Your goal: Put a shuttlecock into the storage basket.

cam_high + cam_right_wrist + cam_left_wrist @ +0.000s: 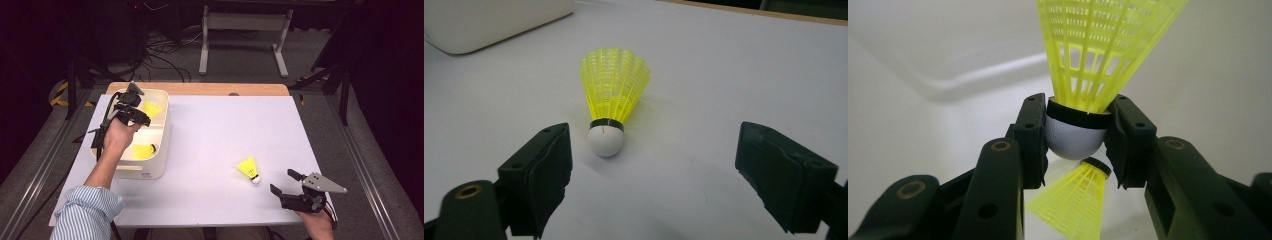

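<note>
High view: left forearm extends, tongs (131, 103) over the bin (162, 145).

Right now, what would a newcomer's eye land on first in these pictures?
Bright yellow shuttlecocks stand out against the white table. The left claw clamps one shuttlecock by its white cork over the cream bin, where another already lies. A third shuttlecock lies on the table just ahead of the open right claw.
</note>
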{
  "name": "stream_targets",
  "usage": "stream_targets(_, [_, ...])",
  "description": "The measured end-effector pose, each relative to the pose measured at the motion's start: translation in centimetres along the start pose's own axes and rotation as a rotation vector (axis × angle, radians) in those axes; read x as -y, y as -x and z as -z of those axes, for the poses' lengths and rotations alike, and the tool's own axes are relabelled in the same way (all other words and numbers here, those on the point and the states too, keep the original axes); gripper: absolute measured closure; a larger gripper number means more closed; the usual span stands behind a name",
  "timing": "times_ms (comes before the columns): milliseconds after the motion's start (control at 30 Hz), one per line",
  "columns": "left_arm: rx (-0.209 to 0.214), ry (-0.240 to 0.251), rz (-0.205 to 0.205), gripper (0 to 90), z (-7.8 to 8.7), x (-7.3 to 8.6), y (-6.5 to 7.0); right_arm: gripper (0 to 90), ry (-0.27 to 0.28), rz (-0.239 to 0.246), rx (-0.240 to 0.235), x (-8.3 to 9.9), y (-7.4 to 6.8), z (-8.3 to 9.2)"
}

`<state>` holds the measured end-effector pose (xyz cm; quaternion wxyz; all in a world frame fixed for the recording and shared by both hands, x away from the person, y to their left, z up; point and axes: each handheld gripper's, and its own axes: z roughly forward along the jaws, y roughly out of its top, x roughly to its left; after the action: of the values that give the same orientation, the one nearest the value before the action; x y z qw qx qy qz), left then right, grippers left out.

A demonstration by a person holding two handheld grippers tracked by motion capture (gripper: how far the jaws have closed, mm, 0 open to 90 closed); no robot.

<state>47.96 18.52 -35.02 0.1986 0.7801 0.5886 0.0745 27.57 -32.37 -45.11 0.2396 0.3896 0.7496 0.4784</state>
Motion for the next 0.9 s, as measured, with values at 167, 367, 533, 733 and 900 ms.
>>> stream_targets(167, [0.002,-0.02,0.015,63.3,-0.6,0.1,-0.3,15.7,0.002,0.002,-0.002,0.0,0.0,0.0])
stream_targets(367, [-0.003,-0.029,0.024,63.2,-0.9,0.2,-0.6,15.7,0.003,0.0,-0.003,0.0,0.0,0.0])
stream_targets(533, [-0.005,-0.039,0.028,63.1,-1.1,0.2,-0.6,15.7,0.003,0.001,-0.005,0.0,0.0,0.0])
stream_targets(733, [-0.006,-0.045,0.028,63.1,-1.4,0.1,-0.6,15.6,0.002,0.001,-0.003,0.0,0.0,0.0])
stream_targets(900, [-0.006,-0.052,0.02,62.7,-1.5,0.1,-0.5,15.6,0.003,-0.001,-0.004,0.0,0.0,0.0])
